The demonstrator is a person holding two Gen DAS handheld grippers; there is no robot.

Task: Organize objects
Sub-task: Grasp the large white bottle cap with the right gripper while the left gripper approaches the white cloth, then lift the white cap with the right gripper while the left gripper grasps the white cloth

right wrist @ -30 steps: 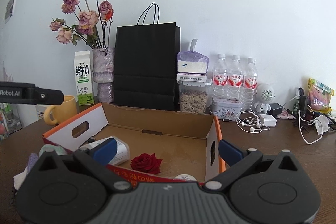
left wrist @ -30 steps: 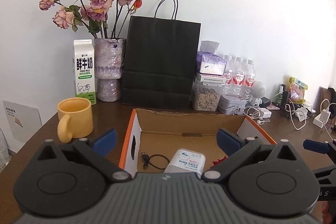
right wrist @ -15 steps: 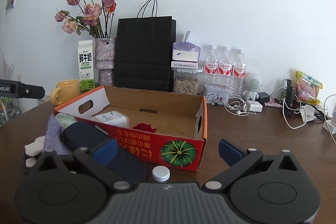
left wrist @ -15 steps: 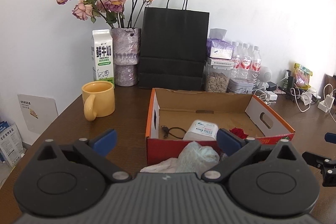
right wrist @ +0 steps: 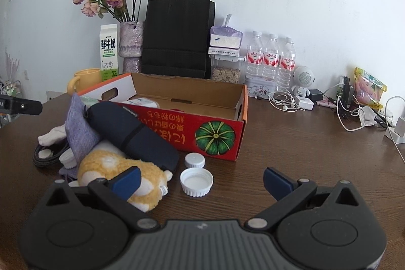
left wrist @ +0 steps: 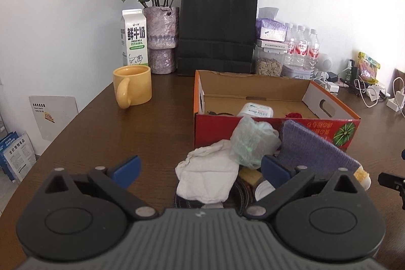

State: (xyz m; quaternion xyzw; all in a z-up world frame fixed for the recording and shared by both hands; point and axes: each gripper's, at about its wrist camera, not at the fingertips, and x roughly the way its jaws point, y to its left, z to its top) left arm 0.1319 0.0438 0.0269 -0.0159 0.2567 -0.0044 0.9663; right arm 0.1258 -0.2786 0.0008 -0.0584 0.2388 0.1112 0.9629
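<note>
On tabletop (right wrist: 291,143): left gripper (left wrist: 200,166) spread wide, empty, above white cloth (left wrist: 207,176); right gripper (right wrist: 201,177) wide too, holding nothing. Heaped before one cardboard box (right wrist: 215,129): plush toy (right wrist: 119,166), navy pouch (right wrist: 131,136), two white caps (right wrist: 196,181).

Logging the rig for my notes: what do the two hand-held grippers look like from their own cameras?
They match. The left hand-held gripper and the right hand-held gripper each have a ribbed grey body, two black round-hubbed linkage arms with silver pivot pins, and blue pads on the fingertips. No cables, hands or sleeves show.
</note>
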